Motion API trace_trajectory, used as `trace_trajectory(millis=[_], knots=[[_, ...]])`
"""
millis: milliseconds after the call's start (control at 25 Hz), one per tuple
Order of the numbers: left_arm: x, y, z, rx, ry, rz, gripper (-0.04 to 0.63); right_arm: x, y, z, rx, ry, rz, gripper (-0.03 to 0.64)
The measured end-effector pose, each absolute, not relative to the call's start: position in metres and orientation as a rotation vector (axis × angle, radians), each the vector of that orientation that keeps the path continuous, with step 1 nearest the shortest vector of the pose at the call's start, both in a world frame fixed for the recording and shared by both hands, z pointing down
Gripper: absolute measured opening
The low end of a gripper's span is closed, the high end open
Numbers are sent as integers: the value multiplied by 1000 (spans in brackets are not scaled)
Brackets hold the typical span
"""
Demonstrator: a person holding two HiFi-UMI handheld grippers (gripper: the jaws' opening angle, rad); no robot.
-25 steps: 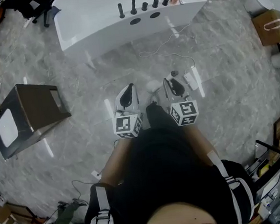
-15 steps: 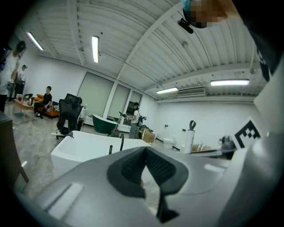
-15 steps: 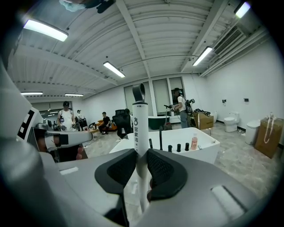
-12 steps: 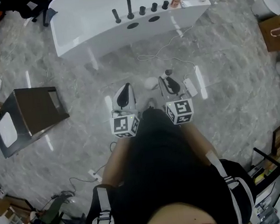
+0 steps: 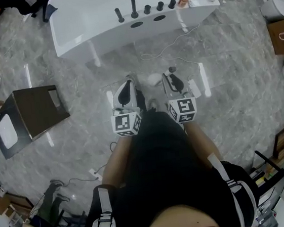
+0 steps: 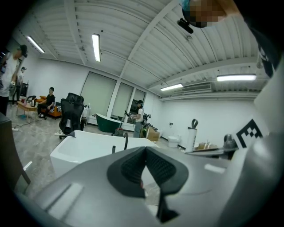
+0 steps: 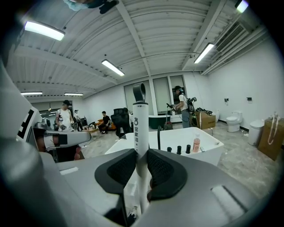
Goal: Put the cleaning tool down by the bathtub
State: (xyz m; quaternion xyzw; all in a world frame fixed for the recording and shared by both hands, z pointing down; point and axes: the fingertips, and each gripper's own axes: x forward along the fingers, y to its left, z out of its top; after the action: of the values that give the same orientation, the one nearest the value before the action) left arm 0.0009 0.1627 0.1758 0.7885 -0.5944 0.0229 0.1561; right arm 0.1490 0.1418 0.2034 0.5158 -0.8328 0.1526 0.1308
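Standing on a grey marbled floor (image 5: 228, 65), the person faces the long side of a white bathtub (image 5: 85, 20) with both claws held out side by side in front of the body, well short of the tub. The right claw (image 7: 141, 154) is clenched on the cleaning tool (image 7: 140, 119), a white tube with dark printed characters and a dark loop at its top. The tube stands upright between the two ribbed pads and rises well above them. In the head view the tool's dark top end (image 5: 172, 70) shows just past the right claw (image 5: 171, 75); whether its lower end reaches the floor cannot be made out. The left claw (image 6: 145, 150) is clenched with its pad tips together and nothing between them, and it sits just beside the right one (image 5: 129, 82). Along the tub's near rim stand a row of dark tap knobs (image 5: 146, 8), a tall dark spout (image 5: 132, 2) and a pink bottle (image 5: 184, 0). A thin white cable (image 5: 175, 43) trails across the floor between the tub and the claws. A dark cabinet (image 5: 34, 110) stands off to the left, and a brown paper bag (image 5: 282, 36) sits at the far right.
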Motion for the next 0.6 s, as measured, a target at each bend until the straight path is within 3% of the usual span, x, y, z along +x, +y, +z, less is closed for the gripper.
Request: trace_trajectory(millis=[600], knots=[[-17,56,212,2312,-1633,114,9,131,46,248,1543,-2343,470,85]])
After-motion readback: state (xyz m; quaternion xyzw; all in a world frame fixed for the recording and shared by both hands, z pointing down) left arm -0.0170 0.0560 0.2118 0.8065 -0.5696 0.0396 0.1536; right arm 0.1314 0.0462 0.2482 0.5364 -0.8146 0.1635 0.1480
